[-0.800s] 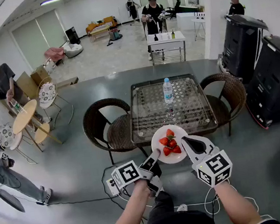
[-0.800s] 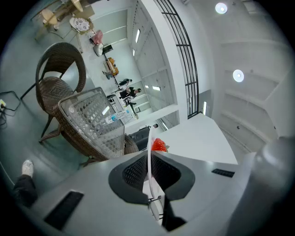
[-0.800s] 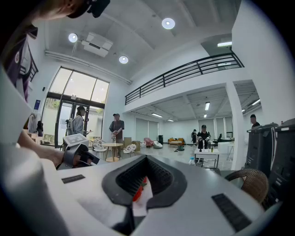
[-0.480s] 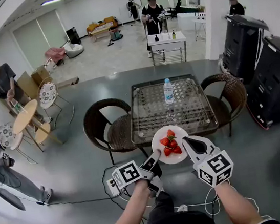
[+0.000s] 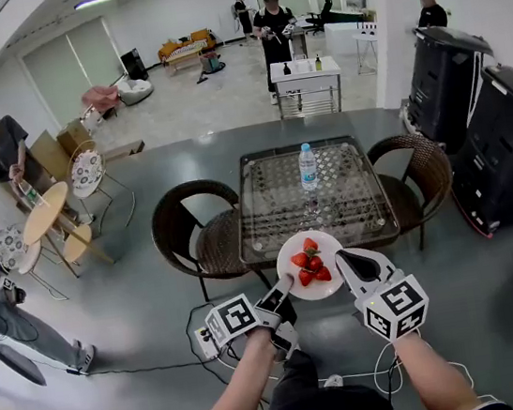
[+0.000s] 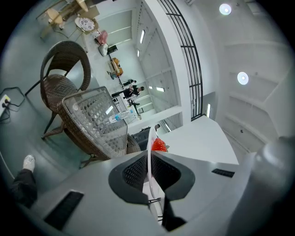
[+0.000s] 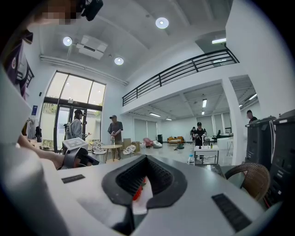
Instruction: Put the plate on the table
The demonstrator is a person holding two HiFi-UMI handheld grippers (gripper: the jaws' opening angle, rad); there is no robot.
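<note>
A white plate [image 5: 312, 265] with several strawberries [image 5: 310, 264] hangs in the air at the near edge of the glass-topped table [image 5: 276, 206]. My left gripper [image 5: 283, 292] is shut on the plate's near left rim, and my right gripper [image 5: 343, 263] is shut on its right rim. In the left gripper view the plate's thin edge [image 6: 149, 156] runs between the jaws with a strawberry [image 6: 159, 145] above it. The right gripper view shows the plate's rim [image 7: 142, 196] and red fruit [image 7: 139, 191] pinched between the jaws.
A water bottle [image 5: 307, 166] stands at the table's far middle. Wicker chairs stand left [image 5: 189, 230] and right [image 5: 419, 167] of the table. Two black bins [image 5: 489, 138] stand at the right. A power strip and cables [image 5: 204, 337] lie on the floor near my legs. People stand farther off.
The plate and both grippers have barely moved, perhaps a touch toward the table. A person in the far background has shifted.
</note>
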